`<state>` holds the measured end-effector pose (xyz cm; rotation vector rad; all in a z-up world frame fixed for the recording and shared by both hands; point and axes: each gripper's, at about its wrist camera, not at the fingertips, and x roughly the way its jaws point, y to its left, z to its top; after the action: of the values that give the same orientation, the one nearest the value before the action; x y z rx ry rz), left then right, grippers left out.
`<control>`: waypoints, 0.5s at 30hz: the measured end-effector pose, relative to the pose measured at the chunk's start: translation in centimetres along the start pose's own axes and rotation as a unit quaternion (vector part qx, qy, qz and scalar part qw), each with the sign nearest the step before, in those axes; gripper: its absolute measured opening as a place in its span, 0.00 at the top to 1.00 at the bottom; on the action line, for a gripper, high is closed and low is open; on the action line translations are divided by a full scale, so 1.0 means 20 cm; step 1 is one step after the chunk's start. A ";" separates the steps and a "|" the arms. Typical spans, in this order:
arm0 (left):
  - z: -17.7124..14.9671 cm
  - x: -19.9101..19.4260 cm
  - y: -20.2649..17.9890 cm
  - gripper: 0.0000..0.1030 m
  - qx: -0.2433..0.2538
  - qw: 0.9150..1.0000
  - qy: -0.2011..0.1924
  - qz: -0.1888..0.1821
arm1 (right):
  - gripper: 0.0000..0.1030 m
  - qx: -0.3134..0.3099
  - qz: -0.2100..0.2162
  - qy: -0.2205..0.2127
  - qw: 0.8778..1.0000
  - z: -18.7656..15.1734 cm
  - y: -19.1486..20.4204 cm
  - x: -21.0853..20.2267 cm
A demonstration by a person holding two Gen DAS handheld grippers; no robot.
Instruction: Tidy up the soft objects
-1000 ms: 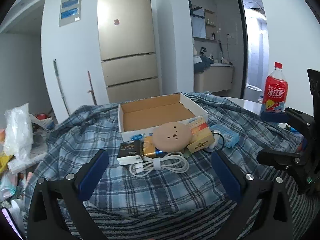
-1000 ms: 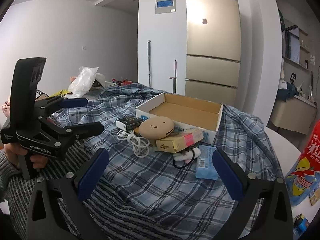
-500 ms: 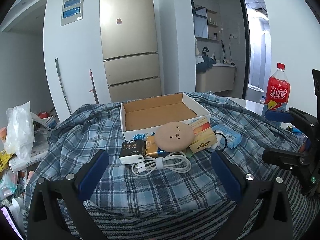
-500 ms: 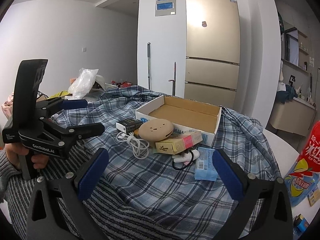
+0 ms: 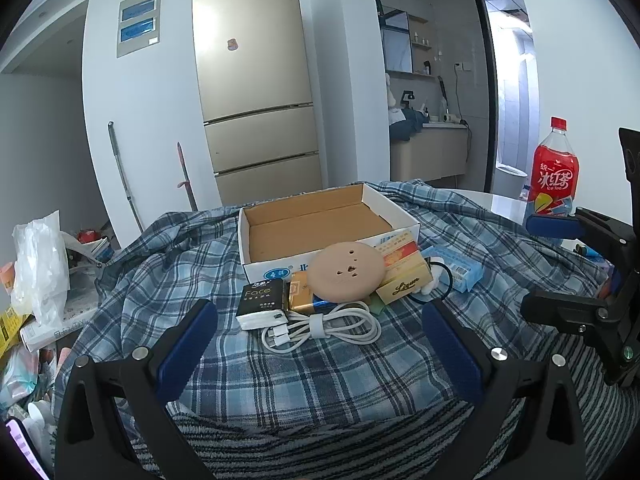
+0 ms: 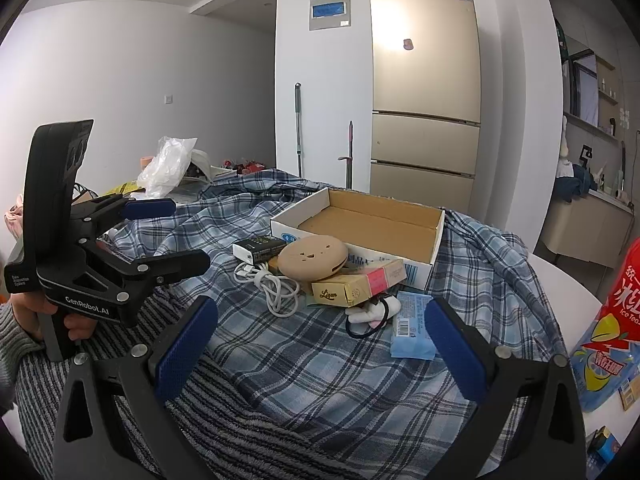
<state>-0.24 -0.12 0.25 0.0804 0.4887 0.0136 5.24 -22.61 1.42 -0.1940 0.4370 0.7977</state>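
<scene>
Left wrist view: the left tongs [image 5: 316, 344] are standing wide open and holding nothing, hovering low over the plaid cloth [image 5: 320, 364] covering the desk. The cluster of items is lying straight ahead, between the fingers' line of sight: a coiled white cable [image 5: 320, 328] nearest, long axis running left to right across the tongs' approach; behind it a black tissue pack [image 5: 262, 300], a round tan pouch [image 5: 346, 272] resting on a yellow box [image 5: 404, 280], and a blue packet [image 5: 460, 272] to the right. The empty cardboard box [image 5: 320, 228] is sitting just behind the cluster. The right tongs [image 5: 560, 264] are showing at the right edge, jaws parted, empty.

Right wrist view: the right tongs [image 6: 320, 340] are gaping wide, gripping nothing. The blue packet [image 6: 412, 328] and a black hair tie [image 6: 368, 316] are lying nearest, ahead and slightly right; the cable [image 6: 272, 284] is lying ahead-left. The left tongs [image 6: 160, 232] are hanging open at the left, held in a hand [image 6: 32, 312].

Judgement: the left tongs are appearing nearer the cable; the right nearer the packet.
</scene>
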 end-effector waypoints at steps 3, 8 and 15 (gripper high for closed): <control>0.00 0.00 -0.01 0.00 -0.001 1.000 0.000 -0.001 | 0.00 0.000 0.000 -0.001 1.000 0.00 0.00 0.00; 0.00 0.00 -0.01 0.00 -0.001 1.000 0.000 -0.001 | 0.00 0.005 0.001 0.004 1.000 0.00 -0.01 0.01; 0.00 0.01 0.00 0.00 -0.001 1.000 0.002 -0.002 | 0.00 0.006 0.001 0.002 1.000 0.00 -0.01 0.01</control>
<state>-0.13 -0.14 0.17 0.0767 0.4934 0.0113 5.53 -22.66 1.25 -0.1850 0.4453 0.7965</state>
